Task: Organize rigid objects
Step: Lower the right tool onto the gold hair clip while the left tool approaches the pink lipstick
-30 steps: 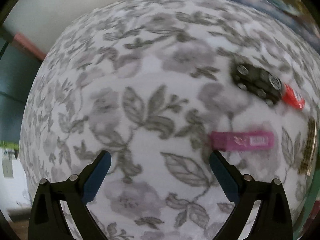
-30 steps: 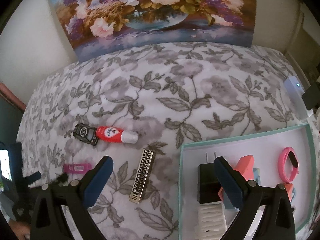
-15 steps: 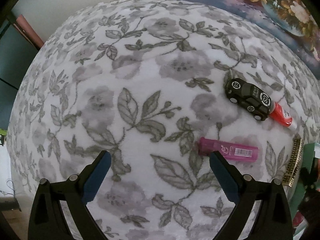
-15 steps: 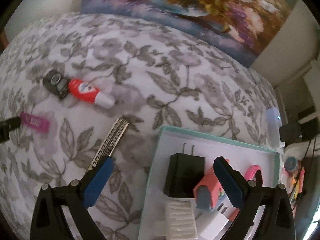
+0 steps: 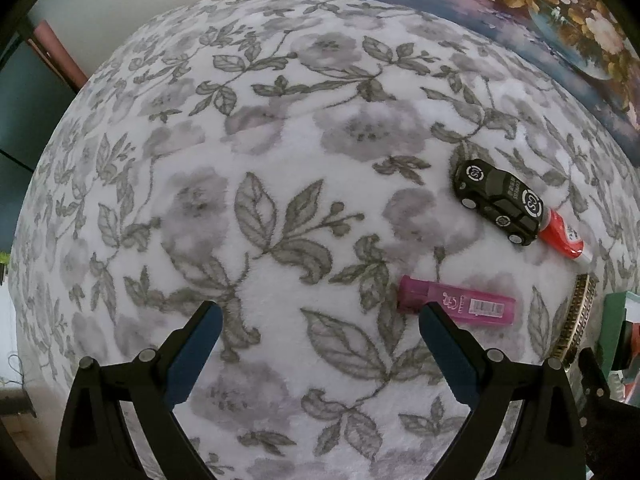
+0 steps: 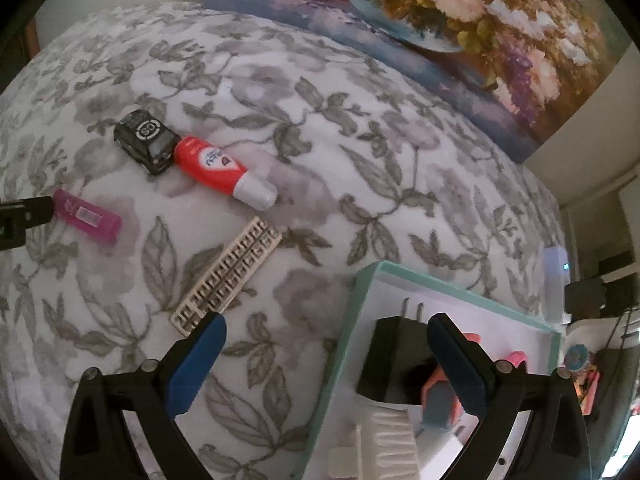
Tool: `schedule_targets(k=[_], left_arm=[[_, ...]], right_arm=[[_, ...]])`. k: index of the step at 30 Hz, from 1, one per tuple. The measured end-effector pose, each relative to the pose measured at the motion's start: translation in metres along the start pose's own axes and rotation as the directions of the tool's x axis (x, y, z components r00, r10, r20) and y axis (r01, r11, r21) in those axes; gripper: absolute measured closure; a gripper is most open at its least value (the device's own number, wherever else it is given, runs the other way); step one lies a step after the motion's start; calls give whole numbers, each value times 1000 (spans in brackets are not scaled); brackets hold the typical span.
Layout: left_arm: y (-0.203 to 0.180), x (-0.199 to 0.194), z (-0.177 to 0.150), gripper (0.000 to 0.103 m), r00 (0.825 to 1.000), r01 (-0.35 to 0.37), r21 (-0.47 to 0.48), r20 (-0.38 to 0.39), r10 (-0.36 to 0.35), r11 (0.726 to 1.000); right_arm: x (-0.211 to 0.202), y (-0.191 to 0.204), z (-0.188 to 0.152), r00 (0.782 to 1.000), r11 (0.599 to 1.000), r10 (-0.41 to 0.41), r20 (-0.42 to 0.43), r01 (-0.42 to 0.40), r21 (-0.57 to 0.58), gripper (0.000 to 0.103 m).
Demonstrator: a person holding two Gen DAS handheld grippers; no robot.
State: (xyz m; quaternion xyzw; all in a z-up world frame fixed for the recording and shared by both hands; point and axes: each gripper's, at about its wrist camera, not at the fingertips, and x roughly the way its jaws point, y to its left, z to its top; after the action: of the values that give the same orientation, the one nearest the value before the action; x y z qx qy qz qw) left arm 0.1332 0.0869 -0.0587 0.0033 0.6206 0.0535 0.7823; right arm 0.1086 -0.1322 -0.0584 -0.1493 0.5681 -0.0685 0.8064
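On the floral blanket lie a pink lighter [image 5: 458,302] [image 6: 88,216], a black toy car [image 5: 498,200] [image 6: 146,145], a red bottle with a white cap [image 5: 562,237] [image 6: 224,170] and a gold patterned bar [image 6: 226,276] [image 5: 578,316]. My left gripper [image 5: 318,316] is open and empty, its right finger just in front of the lighter. My right gripper [image 6: 324,326] is open and empty, straddling the left rim of the teal box [image 6: 344,344]. The box holds a black charger [image 6: 394,360], a white comb-like piece [image 6: 384,444] and orange and pink items.
A flower painting [image 6: 460,20] leans at the back of the blanket. A white device [image 6: 556,280] and dark clutter sit past the right edge. The blanket drops off at the left [image 5: 48,184].
The left gripper has moved forward and swung a little, so the lighter and car sit lower and closer. The right gripper has turned left and come lower towards the bar and the box rim.
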Motion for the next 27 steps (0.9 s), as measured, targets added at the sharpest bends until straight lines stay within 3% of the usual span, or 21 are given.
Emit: schedule_targets(k=[4, 9, 13, 19, 22, 27], left_arm=[[0, 0, 1, 4, 1000, 7, -8, 2, -7, 1000], [1, 1, 2, 4, 1000, 12, -13, 0, -12, 1000], [3, 1, 2, 4, 1000, 18, -22, -3, -18, 1000], [3, 4, 1, 4, 1000, 27, -17, -6, -27, 999], [1, 6, 2, 4, 1000, 27, -23, -9, -27, 999], [2, 8, 2, 4, 999, 34, -24, -9, -34, 999]], right_arm=[[-8, -4, 2, 999, 1000, 20, 26, -20, 7, 1], [-10, 11, 3, 998, 997, 45, 32, -43, -64, 1], [-4, 22, -1, 1000, 991, 2, 14, 0, -137, 1], [-3, 23, -4, 1000, 986, 18, -12, -20, -164, 1], [-3, 28, -6, 1000, 977, -29, -7, 26, -211, 1], [3, 32, -5, 999, 979, -34, -5, 32, -201, 1]])
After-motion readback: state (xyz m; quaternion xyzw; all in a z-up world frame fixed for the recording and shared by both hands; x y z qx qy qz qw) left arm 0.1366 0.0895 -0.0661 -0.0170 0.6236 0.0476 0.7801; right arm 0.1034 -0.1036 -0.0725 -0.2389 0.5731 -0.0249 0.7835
